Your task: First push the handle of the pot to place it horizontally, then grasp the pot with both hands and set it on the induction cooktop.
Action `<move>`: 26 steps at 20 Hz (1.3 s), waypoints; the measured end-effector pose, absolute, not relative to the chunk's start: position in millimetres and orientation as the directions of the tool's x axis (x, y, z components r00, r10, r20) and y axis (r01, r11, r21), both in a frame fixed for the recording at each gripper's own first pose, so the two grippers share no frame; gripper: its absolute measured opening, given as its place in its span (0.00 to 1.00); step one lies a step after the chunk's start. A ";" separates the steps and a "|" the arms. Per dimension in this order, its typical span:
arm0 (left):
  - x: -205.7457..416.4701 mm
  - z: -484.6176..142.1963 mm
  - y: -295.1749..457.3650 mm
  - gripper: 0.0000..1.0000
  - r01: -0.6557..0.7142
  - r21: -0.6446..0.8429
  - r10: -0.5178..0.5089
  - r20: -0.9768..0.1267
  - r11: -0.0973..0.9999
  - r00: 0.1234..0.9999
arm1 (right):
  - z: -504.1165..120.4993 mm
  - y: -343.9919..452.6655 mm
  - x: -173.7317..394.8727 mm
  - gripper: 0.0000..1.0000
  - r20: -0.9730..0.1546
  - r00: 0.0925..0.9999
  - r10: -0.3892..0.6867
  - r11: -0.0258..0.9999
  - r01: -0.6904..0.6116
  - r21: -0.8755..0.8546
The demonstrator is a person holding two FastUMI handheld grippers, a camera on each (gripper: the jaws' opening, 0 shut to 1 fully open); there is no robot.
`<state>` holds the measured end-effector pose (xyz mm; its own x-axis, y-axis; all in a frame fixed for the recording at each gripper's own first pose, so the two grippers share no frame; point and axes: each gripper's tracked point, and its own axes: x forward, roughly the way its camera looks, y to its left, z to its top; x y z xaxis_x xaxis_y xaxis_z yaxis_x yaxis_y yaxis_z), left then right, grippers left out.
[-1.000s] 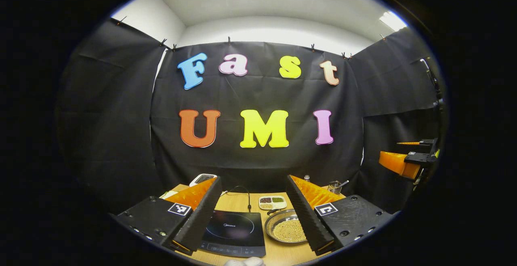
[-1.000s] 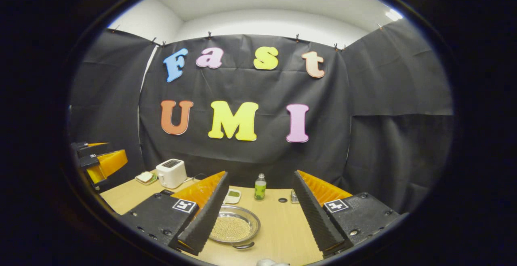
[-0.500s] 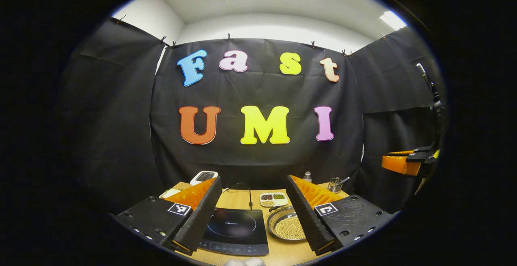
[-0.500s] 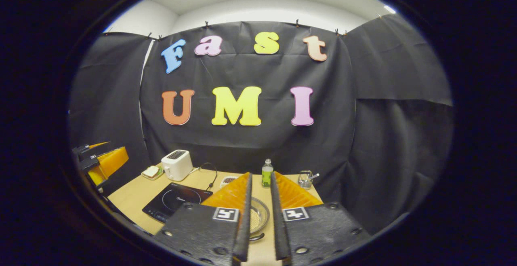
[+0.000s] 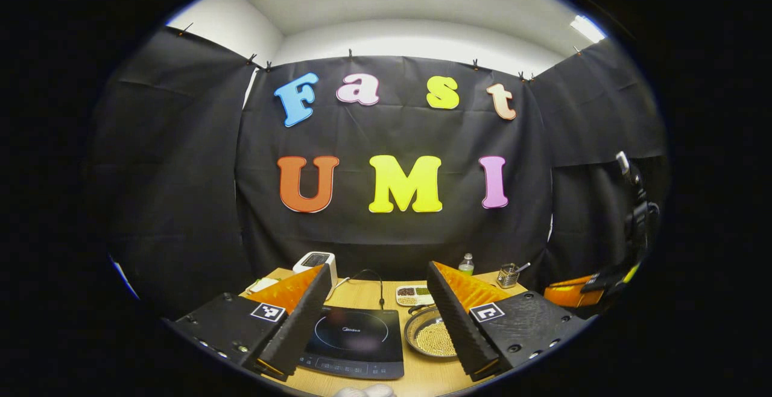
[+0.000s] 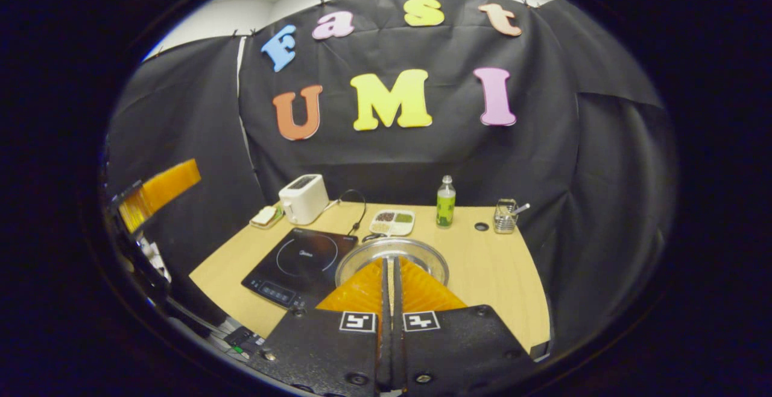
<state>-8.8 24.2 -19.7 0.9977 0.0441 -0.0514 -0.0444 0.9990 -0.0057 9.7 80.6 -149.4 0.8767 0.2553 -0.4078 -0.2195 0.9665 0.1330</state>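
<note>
The steel pot (image 5: 425, 339) holds pale beans and stands on the wooden table (image 5: 360, 296), just right of the black induction cooktop (image 5: 353, 339). My left gripper (image 5: 379, 268) is open and empty, held above the table's near edge with the cooktop between its fingers. In the right gripper view the pot (image 6: 362, 256) sits beside the cooktop (image 6: 301, 258), with a dark handle (image 6: 375, 238) on its far side. My right gripper (image 6: 389, 260) is shut with nothing in it, its tips over the pot's near rim and hiding that part. The right gripper (image 5: 576, 291) also hangs low at the far right.
Along the back of the table (image 6: 500, 264) stand a white toaster (image 6: 303, 198), a divided tray of beans (image 6: 392, 222), a green bottle (image 6: 446, 202) and a wire cup with a spoon (image 6: 505, 216). A plate with bread (image 6: 264, 216) lies left of the toaster. The left gripper (image 6: 160, 186) hovers at far left.
My right gripper has shut and dropped forward toward the pot, tilting down so the table rises in its view. The left gripper has stayed open and shifted slightly.
</note>
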 end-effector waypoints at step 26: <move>6.6 -33.7 40.8 0.95 -0.248 0.075 0.256 -0.132 0.966 0.958 | -387.3 98.8 50.8 0.00 -0.765 0.544 0.346 0.927 -0.325 0.188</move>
<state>6.6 40.8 -33.7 0.9576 0.2562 -0.1317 -0.2480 0.9658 0.0752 50.8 98.8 -387.3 0.5441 0.3456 -0.7646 -0.3250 0.9269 0.1877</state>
